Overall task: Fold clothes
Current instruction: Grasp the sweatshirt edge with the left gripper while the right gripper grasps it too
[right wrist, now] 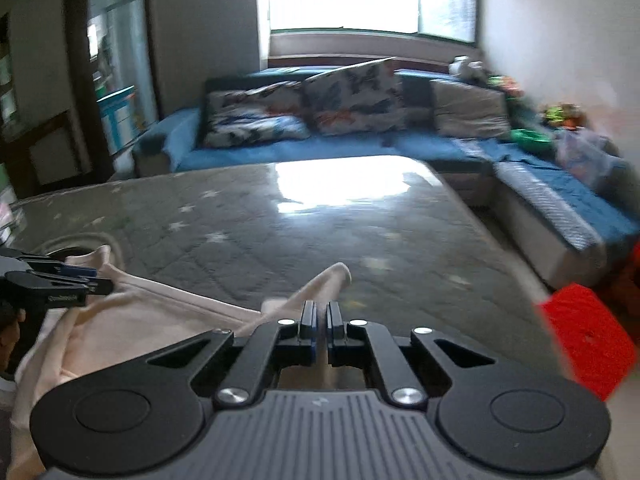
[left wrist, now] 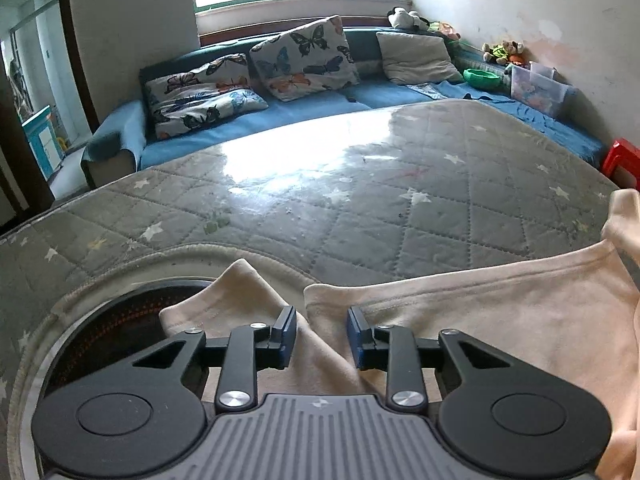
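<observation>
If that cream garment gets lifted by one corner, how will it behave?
Probably floppy: the cream garment already drapes in soft folds. The corner pinched in the right gripper stretches into a point, so the rest likely hangs and trails. It looks thin, probably light.

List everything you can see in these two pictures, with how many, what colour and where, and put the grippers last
garment: one, cream, near edge of the mat
quilted mat: one, grey with white stars, covering the work surface
sofa: one, blue, along the window and right wall
butterfly cushions: three, white with coloured butterflies, on the sofa
plain cushion: one, beige, on the sofa
bowl: one, green, on the sofa
clear box: one, right end of the sofa
soft toys: several, on the sofa back
stool: one, red, right of the mat
left gripper: black, jaws apart over a cloth fold
right gripper: black, shut on the garment
</observation>
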{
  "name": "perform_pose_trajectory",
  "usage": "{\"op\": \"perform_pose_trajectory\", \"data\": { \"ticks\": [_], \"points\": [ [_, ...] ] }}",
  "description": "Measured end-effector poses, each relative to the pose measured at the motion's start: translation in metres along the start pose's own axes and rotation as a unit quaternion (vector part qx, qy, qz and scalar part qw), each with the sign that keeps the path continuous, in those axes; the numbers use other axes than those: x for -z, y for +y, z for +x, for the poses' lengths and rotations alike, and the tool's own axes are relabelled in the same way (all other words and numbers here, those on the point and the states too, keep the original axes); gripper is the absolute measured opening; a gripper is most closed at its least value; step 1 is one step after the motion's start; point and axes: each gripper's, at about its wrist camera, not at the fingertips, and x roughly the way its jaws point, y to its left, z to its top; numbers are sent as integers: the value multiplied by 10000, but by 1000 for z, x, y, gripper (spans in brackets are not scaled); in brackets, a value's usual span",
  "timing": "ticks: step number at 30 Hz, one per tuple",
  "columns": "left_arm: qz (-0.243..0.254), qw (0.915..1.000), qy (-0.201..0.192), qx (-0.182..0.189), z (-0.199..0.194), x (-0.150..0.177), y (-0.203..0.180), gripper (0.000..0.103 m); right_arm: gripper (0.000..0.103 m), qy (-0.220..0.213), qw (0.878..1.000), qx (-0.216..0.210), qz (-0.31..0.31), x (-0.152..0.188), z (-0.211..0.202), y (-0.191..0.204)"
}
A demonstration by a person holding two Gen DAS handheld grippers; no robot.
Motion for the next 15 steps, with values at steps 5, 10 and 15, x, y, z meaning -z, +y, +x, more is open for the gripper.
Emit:
{"op": "perform_pose_trajectory", "data": {
  "ticks": [5,10,15],
  "points": [
    [1,10000,-17,16,1,0,0,25,3,8,9978,465,482,32,-43,-40],
    [83,9999,5,-113,-4,2,-3,28,8,193,9982,414,397,40,-46,-47],
    [-3,9997,68,-249,-16,7,-2,42,30,183,9994,-76,287,22,-17,-22]
  ]
}}
